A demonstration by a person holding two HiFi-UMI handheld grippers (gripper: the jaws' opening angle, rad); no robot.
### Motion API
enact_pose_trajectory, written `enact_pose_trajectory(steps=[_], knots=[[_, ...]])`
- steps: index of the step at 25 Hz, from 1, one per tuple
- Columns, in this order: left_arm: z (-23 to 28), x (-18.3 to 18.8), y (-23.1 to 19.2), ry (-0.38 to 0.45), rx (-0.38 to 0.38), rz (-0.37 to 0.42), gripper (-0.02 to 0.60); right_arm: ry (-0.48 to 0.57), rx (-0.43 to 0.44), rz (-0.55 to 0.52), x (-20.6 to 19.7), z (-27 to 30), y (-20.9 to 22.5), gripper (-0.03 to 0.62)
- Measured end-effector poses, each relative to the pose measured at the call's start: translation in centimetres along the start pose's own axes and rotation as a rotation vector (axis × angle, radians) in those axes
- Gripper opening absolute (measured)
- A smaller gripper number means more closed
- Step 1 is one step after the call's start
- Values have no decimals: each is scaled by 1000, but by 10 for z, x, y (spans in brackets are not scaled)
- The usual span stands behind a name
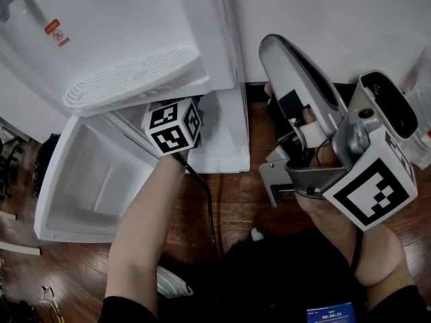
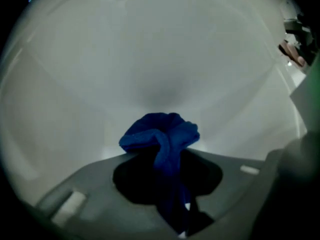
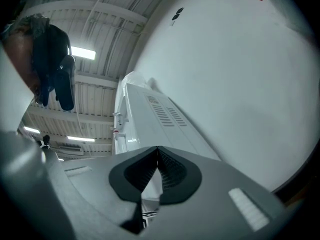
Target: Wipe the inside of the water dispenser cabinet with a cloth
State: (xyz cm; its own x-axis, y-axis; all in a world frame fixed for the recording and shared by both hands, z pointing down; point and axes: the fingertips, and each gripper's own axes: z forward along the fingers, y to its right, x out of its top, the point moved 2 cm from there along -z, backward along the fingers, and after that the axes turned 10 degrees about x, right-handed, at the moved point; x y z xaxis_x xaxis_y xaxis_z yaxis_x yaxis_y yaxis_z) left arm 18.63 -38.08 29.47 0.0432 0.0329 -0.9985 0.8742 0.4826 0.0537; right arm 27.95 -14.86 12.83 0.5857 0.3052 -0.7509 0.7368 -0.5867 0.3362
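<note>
The white water dispenser (image 1: 121, 39) stands at the upper left with its lower cabinet door (image 1: 81, 194) swung open. My left gripper reaches level into the cabinet under the drip tray (image 1: 128, 79); only its marker cube (image 1: 173, 125) shows in the head view. In the left gripper view, the left gripper (image 2: 167, 159) is shut on a bunched blue cloth (image 2: 162, 136), which faces the cabinet's white back wall (image 2: 150, 59). My right gripper (image 1: 273, 46) is held up outside at the right, tilted upward. Its jaws (image 3: 157, 151) are shut with nothing between them.
Brown wooden floor (image 1: 229, 194) lies below the cabinet. A black cable (image 1: 205, 200) trails from the left gripper along the forearm. A white shoe (image 1: 172, 284) is near the bottom. The right gripper view shows a white appliance (image 3: 150, 119), a white wall and ceiling lights.
</note>
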Motion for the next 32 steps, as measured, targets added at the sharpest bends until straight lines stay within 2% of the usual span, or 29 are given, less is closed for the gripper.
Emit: enact_pose_trajectory(steps=[3, 6, 8, 10, 13, 14, 16, 20, 22, 25, 28, 30, 32], knots=[[-1, 1, 22, 7, -70, 27, 123, -15, 3, 24, -3, 1, 2, 6], [-5, 0, 48, 17, -152, 100, 123, -13, -15, 33, -4, -3, 7, 5], [-8, -1, 51, 18, -143, 108, 123, -11, -21, 38, -5, -4, 9, 5], [-7, -1, 30, 20, -27, 98, 123, -10, -21, 53, -6, -3, 9, 5], [-3, -2, -34, 12, 249, 151, 123, -16, -16, 76, -8, -2, 8, 5], [-3, -2, -51, 4, 312, 168, 123, -21, -14, 80, -10, -1, 8, 6], [-4, 2, -63, -8, 343, 151, 121, -35, -6, 83, -11, -1, 7, 5], [2, 0, -32, 3, 248, 106, 123, -56, -12, 93, -15, -2, 11, 5], [0, -7, -6, 12, 163, 100, 123, -60, -21, 104, -17, -3, 14, 5], [-2, -21, 26, 15, 31, 142, 123, -64, -20, 104, -20, -1, 15, 5], [-5, -27, 56, -1, -90, 111, 121, -75, -23, 113, -26, 0, 17, 5], [-5, -32, 58, -6, -93, 95, 121, -86, -33, 116, -30, -1, 19, 6], [-5, -37, 46, -14, -31, 111, 120, -91, -39, 115, -30, -1, 21, 5]])
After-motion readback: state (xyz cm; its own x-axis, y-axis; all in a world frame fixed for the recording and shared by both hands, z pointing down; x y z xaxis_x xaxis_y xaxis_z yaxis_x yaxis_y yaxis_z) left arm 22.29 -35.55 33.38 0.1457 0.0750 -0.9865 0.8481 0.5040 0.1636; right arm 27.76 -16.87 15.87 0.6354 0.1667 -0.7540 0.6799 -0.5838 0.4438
